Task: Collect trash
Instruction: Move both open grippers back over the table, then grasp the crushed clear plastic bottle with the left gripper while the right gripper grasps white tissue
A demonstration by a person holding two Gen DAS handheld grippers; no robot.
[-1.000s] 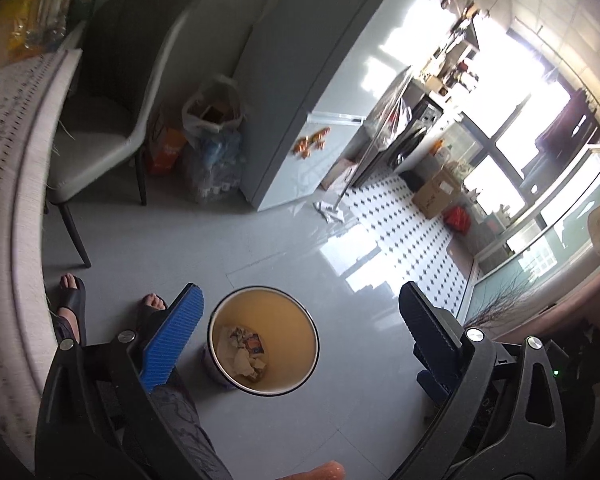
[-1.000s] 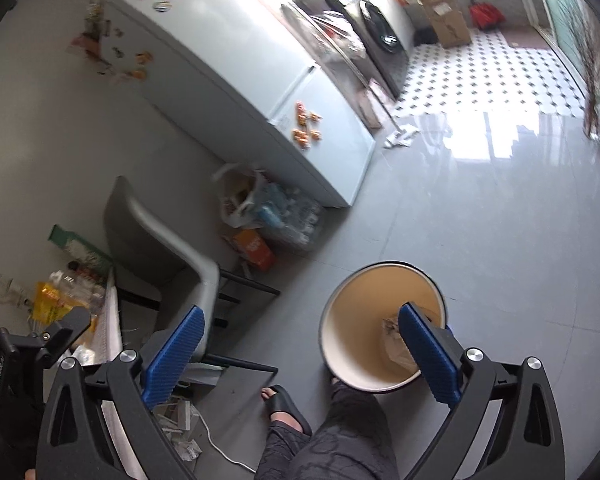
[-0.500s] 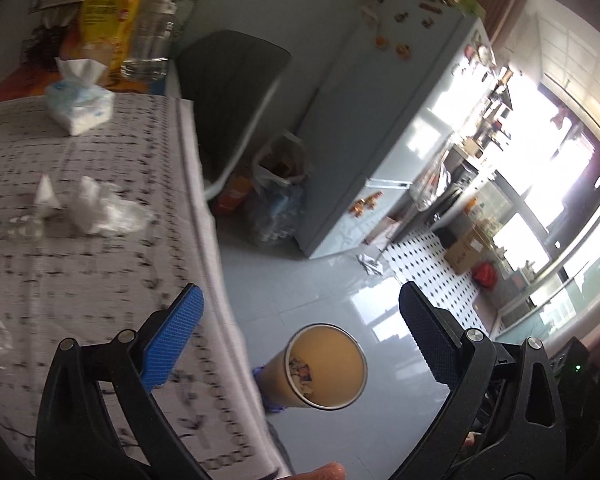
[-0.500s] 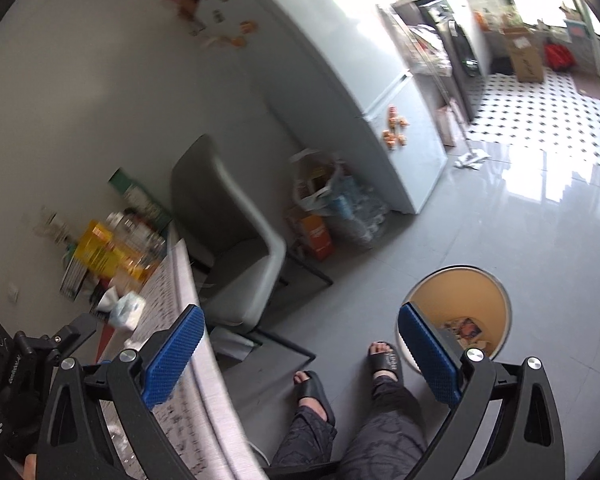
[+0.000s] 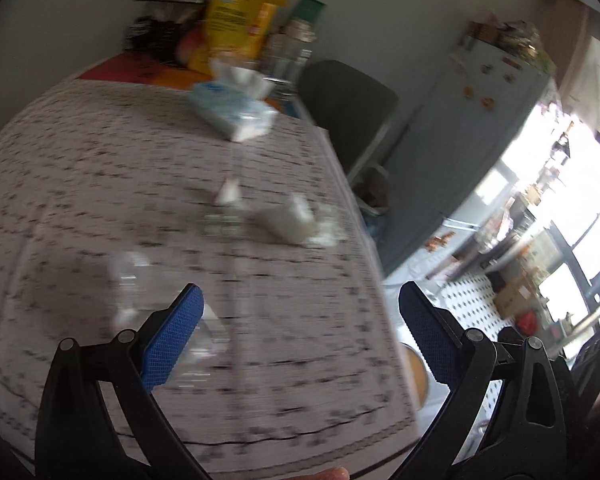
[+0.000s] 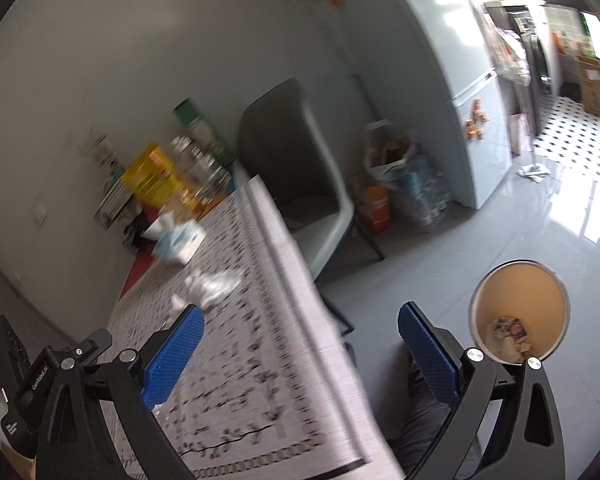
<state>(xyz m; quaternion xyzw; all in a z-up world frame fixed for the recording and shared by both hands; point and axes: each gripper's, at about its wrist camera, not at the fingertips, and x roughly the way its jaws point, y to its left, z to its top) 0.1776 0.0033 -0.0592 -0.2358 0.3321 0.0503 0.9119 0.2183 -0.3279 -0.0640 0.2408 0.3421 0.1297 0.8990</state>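
Note:
My left gripper [image 5: 300, 334] hangs open and empty over the patterned tablecloth [image 5: 100, 184]. Ahead of it lie crumpled white tissues [image 5: 288, 222], a small paper scrap [image 5: 227, 193] and a clear plastic wrapper [image 5: 134, 280] just past the left fingertip. My right gripper [image 6: 300, 348] is open too, above the table's edge. The crumpled tissues [image 6: 214, 284] show beyond its left finger. The round bin [image 6: 520, 316] with trash inside stands on the floor to the right; its rim [image 5: 418, 380] peeks past the table edge in the left wrist view.
A tissue pack [image 5: 232, 114], a yellow bag [image 5: 236, 24] and jars [image 5: 296, 46] crowd the table's far end. A grey chair [image 6: 296, 168] stands at the table, bags [image 6: 400, 172] and a fridge [image 6: 428, 60] behind it. A person's leg [image 6: 424, 432] is under the table edge.
Both grippers swung up and left, from looking down at the bin and floor to facing the tabletop. Both stayed open and empty.

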